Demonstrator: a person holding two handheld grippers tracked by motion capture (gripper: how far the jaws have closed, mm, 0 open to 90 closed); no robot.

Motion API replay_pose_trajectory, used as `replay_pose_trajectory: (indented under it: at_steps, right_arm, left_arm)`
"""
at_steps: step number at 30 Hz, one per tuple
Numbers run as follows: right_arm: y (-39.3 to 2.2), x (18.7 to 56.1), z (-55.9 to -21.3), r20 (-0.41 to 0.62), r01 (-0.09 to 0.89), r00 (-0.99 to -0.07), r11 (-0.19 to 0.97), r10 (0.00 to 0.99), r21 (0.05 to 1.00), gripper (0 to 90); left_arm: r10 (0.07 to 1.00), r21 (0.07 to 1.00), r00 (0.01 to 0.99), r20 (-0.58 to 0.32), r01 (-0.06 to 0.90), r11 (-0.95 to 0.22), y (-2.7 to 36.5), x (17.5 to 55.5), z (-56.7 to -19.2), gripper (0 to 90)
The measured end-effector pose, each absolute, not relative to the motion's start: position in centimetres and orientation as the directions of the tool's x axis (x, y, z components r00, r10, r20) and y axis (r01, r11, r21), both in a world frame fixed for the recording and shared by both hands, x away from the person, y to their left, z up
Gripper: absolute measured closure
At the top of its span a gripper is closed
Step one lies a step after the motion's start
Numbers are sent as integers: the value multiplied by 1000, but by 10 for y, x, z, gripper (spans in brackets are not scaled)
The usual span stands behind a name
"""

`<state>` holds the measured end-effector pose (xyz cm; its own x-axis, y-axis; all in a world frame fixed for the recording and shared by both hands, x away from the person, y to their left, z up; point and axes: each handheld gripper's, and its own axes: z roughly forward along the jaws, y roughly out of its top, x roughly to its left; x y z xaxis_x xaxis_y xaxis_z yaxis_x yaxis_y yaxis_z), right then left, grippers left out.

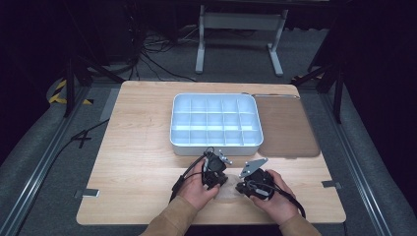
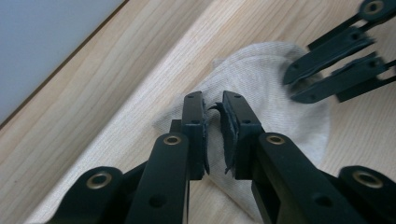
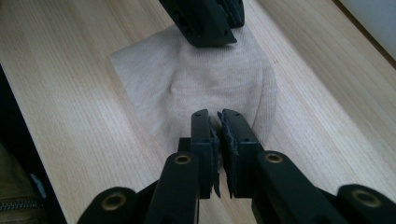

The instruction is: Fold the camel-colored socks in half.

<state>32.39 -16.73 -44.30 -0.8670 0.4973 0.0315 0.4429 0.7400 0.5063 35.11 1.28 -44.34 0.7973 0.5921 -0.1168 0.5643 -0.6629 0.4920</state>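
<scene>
Item: beige knit sock (image 3: 196, 86), flat on the wooden table (image 1: 137, 162), lower centre of the high view.
Ribbed and creased; left gripper (image 2: 213, 105) and right gripper (image 3: 214, 119) each pinch an edge, jaws nearly closed.

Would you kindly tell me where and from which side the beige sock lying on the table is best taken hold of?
Probably at its outer edges, from above. The sock lies flat and limp on the wooden table, so only a pinched fold of edge gives purchase. The left claw and the right claw already sit nearly shut at opposite ends of it, each seemingly on a bit of fabric.
</scene>
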Motion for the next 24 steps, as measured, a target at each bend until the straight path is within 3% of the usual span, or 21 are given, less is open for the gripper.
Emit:
replay_pose_trajectory:
  at_steps: [17,24]
  right_arm:
    - [-175,324,-432,44,456,-860,727,508,513,860]
    - [-173,324,-424,55,455,-861,719,505,525,871]
  left_arm:
    - [590,543,791,-160,570,-616,39,344,-424,759]
    - [597,501,778,-196,603,-621,50,342,-420,756]
